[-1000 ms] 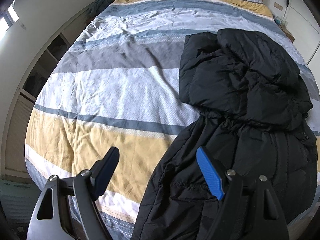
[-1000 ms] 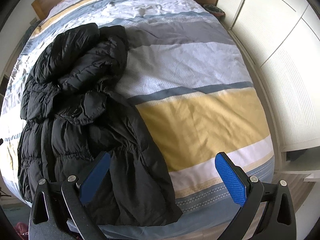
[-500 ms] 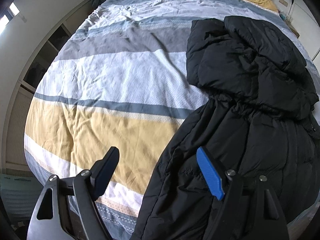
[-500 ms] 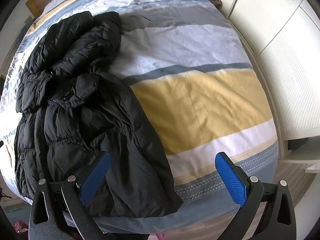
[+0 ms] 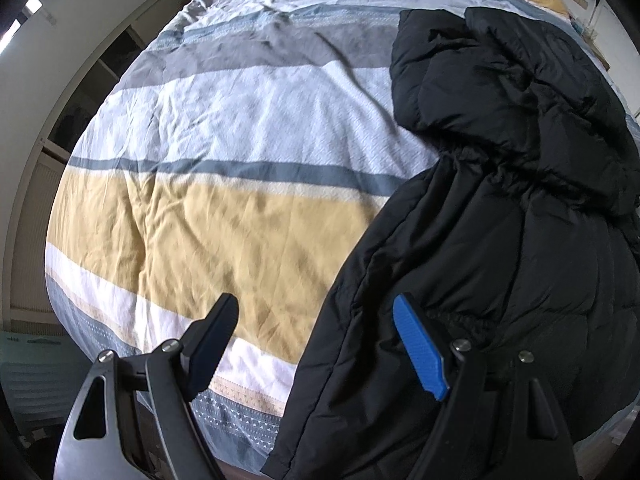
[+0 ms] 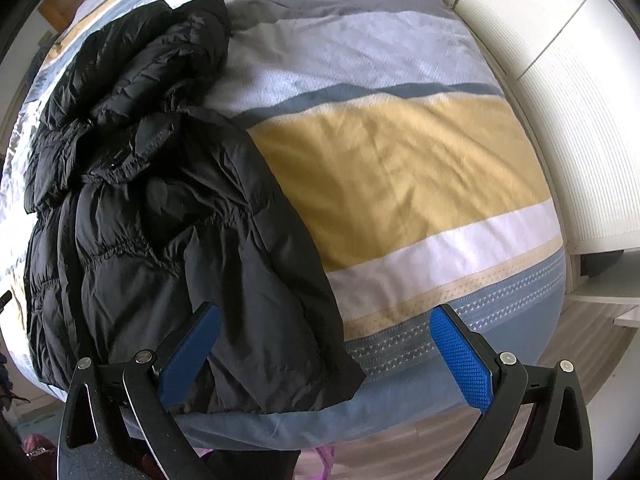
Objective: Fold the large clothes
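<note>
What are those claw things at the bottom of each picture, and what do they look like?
They are hand-held two-finger grippers. The left gripper has black arms with triangular cut-outs and silver bolts; one finger's pad is bright blue, the other finger shows its dark back. The right gripper is built the same, and both its textured blue pads face inward. No cables, sleeves or hands are visible.

A bed (image 5: 224, 216) under a striped duvet carries a rumpled black puffer jacket (image 5: 500, 240) whose hem overhangs the foot edge.
</note>
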Available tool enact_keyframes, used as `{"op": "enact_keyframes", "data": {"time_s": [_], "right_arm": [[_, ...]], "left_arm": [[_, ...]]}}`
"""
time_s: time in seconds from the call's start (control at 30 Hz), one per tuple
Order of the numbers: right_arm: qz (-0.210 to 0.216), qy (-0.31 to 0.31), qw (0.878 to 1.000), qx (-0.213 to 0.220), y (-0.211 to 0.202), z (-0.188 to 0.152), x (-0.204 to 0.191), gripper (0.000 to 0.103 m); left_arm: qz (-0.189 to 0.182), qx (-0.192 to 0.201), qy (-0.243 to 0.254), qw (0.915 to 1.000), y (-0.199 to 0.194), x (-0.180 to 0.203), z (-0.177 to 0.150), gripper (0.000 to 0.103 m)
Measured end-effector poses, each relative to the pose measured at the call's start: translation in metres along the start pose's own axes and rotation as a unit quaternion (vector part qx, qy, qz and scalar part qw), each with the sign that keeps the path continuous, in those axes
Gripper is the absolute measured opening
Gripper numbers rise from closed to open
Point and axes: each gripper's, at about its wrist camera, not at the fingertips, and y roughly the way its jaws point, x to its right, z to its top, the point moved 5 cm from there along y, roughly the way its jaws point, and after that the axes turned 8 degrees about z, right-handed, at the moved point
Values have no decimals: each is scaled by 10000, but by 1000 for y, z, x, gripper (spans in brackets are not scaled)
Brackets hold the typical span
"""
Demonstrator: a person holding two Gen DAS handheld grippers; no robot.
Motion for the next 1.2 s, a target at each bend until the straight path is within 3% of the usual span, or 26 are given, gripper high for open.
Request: {"op": "enact_keyframes", "data": {"time_s": [0.4,0.67,0.93,1.1,1.2], "right_arm": [[108,-70,9997,-214,13,-7,-13,102],[153,28,9995,-262,20,-12,-10,102],[219,4,9991,-366,33,-18,-14,102],[286,-27,9984,-490,44,-22,-14,102],[341,-45,9980,-539,51,-23,-13,102]], "left_arm": [[37,-137,-71,9999,17,-6,-13,79],[-1019,-423,-629,9919,32,-25,-29,79],[-1532,-767,-577,9835,47,-18,-55,79],[-2004,-1246,-897,9676,69,-12,-70,79],[-2097,-1462,-919,9624,78,-9,-82,79]]}}
